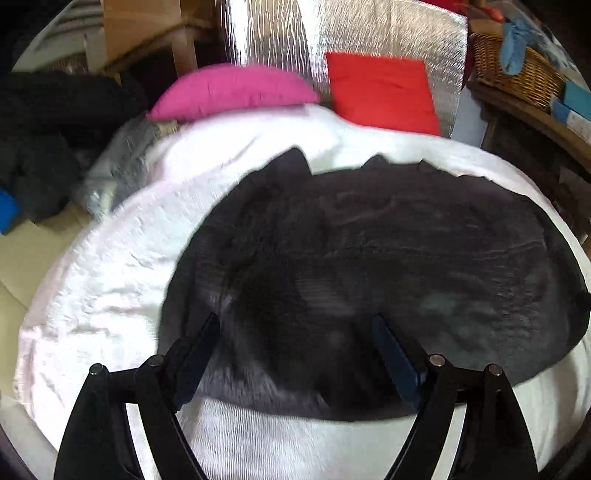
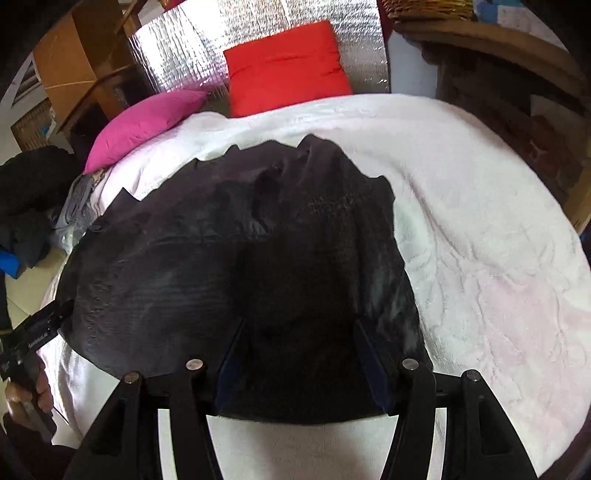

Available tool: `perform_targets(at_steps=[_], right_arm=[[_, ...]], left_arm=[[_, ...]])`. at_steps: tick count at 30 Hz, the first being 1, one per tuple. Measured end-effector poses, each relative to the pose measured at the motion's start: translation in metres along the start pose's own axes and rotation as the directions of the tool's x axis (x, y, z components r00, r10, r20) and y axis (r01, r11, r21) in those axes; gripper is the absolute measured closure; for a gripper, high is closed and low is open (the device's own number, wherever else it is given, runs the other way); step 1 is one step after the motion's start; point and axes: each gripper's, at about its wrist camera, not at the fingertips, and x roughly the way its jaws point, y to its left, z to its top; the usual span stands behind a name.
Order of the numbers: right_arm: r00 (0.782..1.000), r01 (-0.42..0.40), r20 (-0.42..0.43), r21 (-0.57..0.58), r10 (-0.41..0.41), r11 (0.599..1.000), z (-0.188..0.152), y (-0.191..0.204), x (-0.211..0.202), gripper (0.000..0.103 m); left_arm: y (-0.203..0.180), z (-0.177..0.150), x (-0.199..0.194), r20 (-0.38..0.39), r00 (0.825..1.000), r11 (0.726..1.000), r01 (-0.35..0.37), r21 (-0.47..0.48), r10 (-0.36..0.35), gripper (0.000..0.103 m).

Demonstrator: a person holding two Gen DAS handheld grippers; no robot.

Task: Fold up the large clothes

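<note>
A dark grey, almost black knitted garment (image 1: 369, 258) lies spread flat on a white fluffy blanket (image 1: 110, 280) that covers a bed.

In the left wrist view, the left gripper (image 1: 295, 325) hangs over the near edge of the garment with its jaws spread wide. Nothing is clamped between them, and the fabric lies flat underneath. Whether the fingertips brush the cloth cannot be told.

In the right wrist view, the right gripper (image 2: 299, 328) hangs over the near right part of the same garment, its jaws about half spread. Dark fabric fills the gap between the fingers, but it cannot be told whether they pinch it or only hover above it. At the near left edge of this view, a hand (image 2: 33, 391) grips the handle of the other gripper beside the garment's left edge.

At the far end of the bed, a pink cushion (image 1: 232, 90) lies on the left and a red cushion (image 1: 384, 90) on the right, in front of a silver foil panel (image 1: 388, 33).

At the far right, a wicker basket (image 1: 517, 72) sits on a wooden shelf, with blue cloth (image 1: 517, 40) hanging out of it.
</note>
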Motion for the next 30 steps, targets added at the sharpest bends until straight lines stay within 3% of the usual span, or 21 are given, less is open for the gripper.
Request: perform_targets(at_steps=[4, 11, 15, 25, 30], right_arm=[[0.996, 0.005, 0.089, -0.019, -0.004, 1.0, -0.022, 0.01, -0.04, 0.041], [0.967, 0.028, 0.254, 0.026, -0.033, 0.999, -0.053, 0.03, -0.121, 0.031], [0.941, 0.061, 0.334, -0.001, -0.057, 0.998, -0.061, 0.045, -0.168, 0.029], [0.868, 0.104, 0.494, -0.063, -0.06, 0.993, -0.071, 0.091, -0.281, 0.019], [0.857, 0.092, 0.513, -0.082, -0.037, 0.992, -0.082, 0.109, -0.316, 0.019]], left_arm=[[-0.023, -0.015, -0.053, 0.112, 0.99, 0.995, -0.09, 0.053, 0.084, 0.013], [-0.042, -0.021, -0.14, 0.239, 0.968, 0.995, -0.09, 0.051, 0.075, 0.006], [-0.042, -0.018, -0.197, 0.354, 0.929, 0.993, -0.12, 0.007, 0.11, 0.002], [-0.018, -0.014, -0.294, 0.463, 0.87, 0.985, -0.132, -0.112, 0.169, 0.0], [-0.009, -0.022, -0.33, 0.499, 0.843, 0.978, -0.139, -0.155, 0.199, 0.0]])
